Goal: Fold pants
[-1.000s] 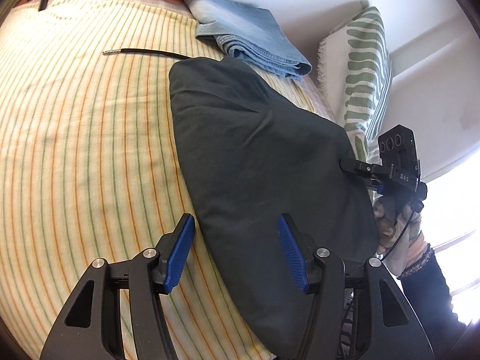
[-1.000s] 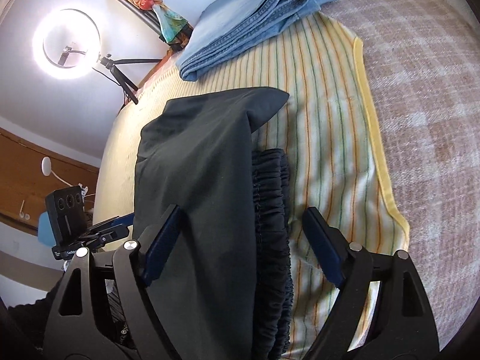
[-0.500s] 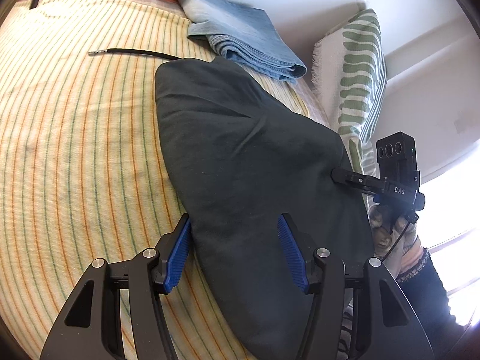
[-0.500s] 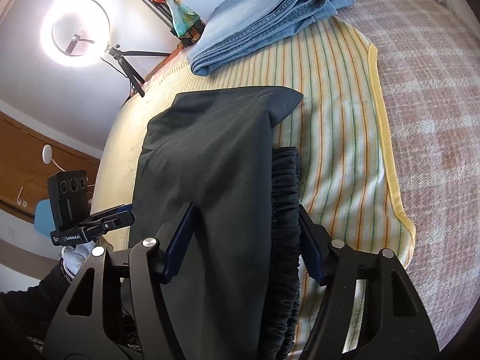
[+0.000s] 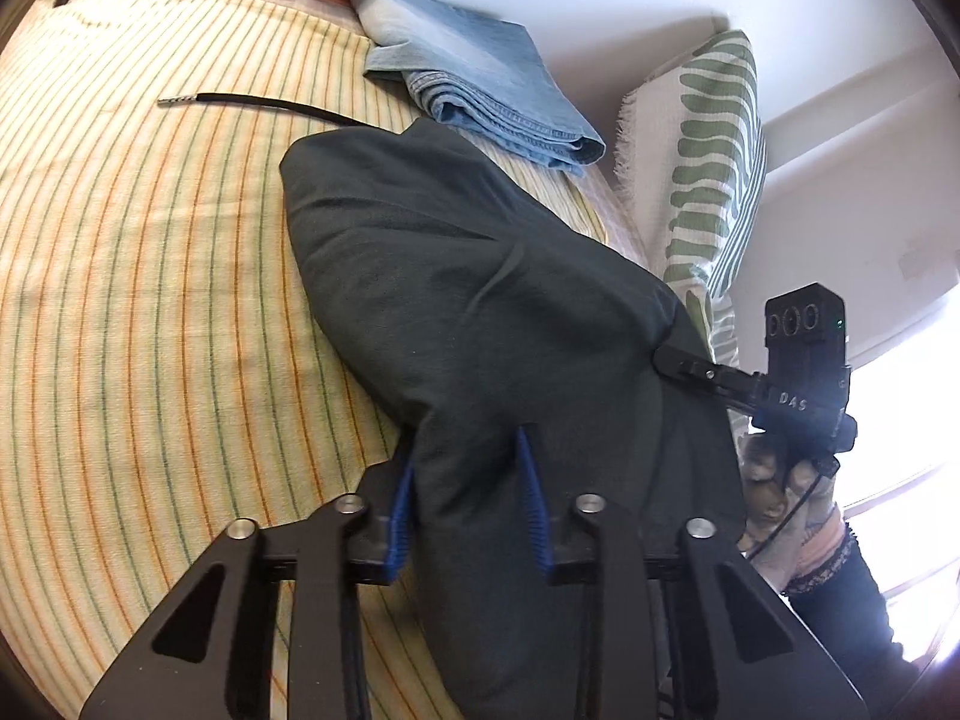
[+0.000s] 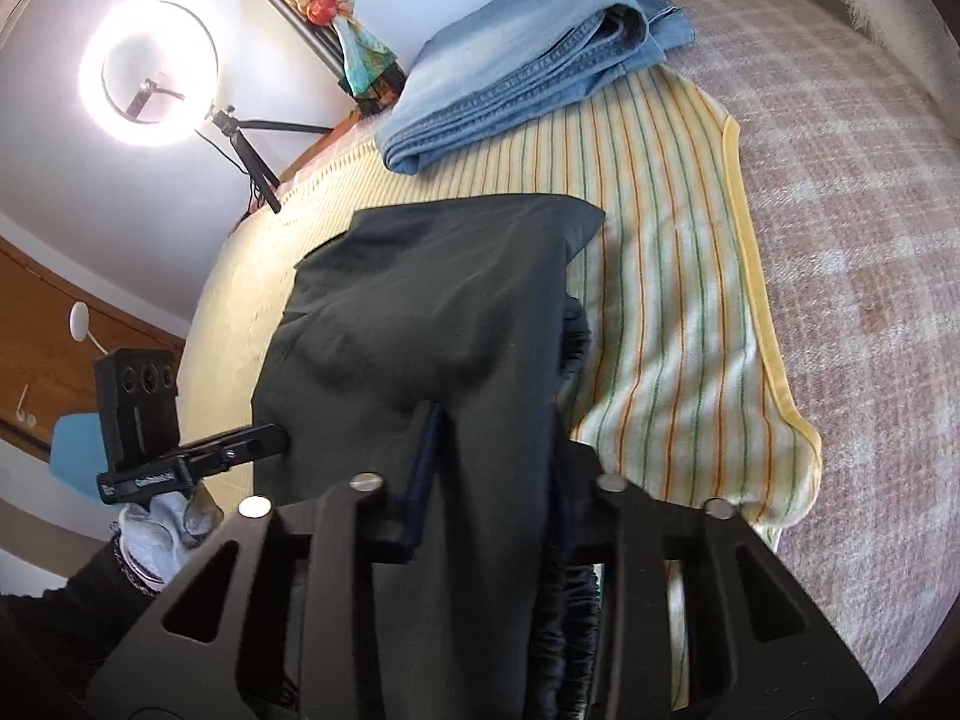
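Observation:
Dark grey-green pants [image 5: 456, 300] lie folded lengthwise on a yellow striped blanket [image 5: 150, 300]. My left gripper [image 5: 468, 468] is shut on the near edge of the pants, cloth bunched between its blue pads. My right gripper [image 6: 492, 450] is shut on the pants [image 6: 432, 312] at the other side, beside the gathered elastic waistband [image 6: 570, 630]. Each gripper shows in the other's view, the right gripper [image 5: 678, 360] and the left gripper [image 6: 264, 441], both at the cloth's edge.
Folded blue jeans [image 5: 480, 90] lie at the far end of the bed, also in the right wrist view [image 6: 528, 72]. A black cord [image 5: 252, 103] lies on the blanket. A green-patterned pillow [image 5: 708, 168] leans on the wall. A ring light [image 6: 150, 72] stands behind the bed.
Both grippers have gone from open to shut on the pants. The cloth now bunches and wrinkles between the pads on each side.

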Action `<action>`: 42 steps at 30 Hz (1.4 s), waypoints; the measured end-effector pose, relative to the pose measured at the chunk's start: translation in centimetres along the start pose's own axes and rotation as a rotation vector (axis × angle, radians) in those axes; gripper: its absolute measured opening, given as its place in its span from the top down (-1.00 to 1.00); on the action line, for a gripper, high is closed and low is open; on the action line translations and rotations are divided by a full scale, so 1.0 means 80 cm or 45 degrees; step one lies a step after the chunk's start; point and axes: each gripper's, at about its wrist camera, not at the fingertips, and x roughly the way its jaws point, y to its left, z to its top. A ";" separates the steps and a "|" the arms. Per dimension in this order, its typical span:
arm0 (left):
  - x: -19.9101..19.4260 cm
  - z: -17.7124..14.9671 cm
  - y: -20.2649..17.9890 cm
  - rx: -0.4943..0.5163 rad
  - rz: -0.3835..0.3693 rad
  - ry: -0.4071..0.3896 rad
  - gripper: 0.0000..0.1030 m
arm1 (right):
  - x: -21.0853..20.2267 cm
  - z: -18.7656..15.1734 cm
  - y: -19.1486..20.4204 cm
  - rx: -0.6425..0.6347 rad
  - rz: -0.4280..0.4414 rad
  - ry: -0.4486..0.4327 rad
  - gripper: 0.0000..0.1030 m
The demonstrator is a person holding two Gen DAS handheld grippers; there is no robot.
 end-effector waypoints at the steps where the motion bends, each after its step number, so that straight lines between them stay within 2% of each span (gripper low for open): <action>1: 0.001 0.000 0.000 -0.001 0.001 0.000 0.48 | 0.000 0.000 0.000 -0.010 -0.002 0.008 0.42; 4: 0.004 0.003 -0.002 -0.002 -0.008 0.002 0.49 | 0.003 0.002 -0.011 0.039 0.057 0.034 0.35; 5: 0.004 0.003 -0.002 0.004 -0.007 0.002 0.56 | 0.005 0.003 -0.018 0.069 0.068 0.043 0.31; 6: 0.004 0.004 -0.003 0.019 -0.008 0.002 0.59 | 0.008 0.002 -0.022 0.089 0.072 0.052 0.19; 10: 0.008 0.006 -0.005 0.034 -0.011 0.008 0.66 | 0.013 -0.002 -0.029 0.122 0.093 0.054 0.17; 11: 0.010 0.007 -0.005 0.031 -0.015 0.010 0.66 | 0.011 -0.004 -0.025 0.103 0.082 0.044 0.22; 14: 0.010 0.008 -0.008 0.042 -0.010 -0.002 0.69 | 0.001 -0.006 -0.001 -0.007 0.018 0.012 0.58; 15: 0.009 0.008 -0.011 0.055 -0.012 -0.006 0.74 | -0.003 -0.007 0.007 -0.029 0.006 -0.003 0.60; 18: 0.007 0.009 -0.018 0.081 -0.017 -0.019 0.78 | -0.011 -0.009 0.026 -0.076 -0.051 -0.037 0.62; 24: -0.011 0.012 -0.032 0.144 -0.028 -0.058 0.82 | -0.031 -0.013 0.056 -0.126 -0.089 -0.104 0.63; 35: -0.051 0.029 -0.062 0.237 -0.073 -0.155 0.86 | -0.076 -0.001 0.102 -0.203 -0.104 -0.222 0.64; 42: -0.063 0.058 -0.084 0.305 -0.078 -0.212 0.87 | -0.097 0.021 0.124 -0.252 -0.104 -0.311 0.64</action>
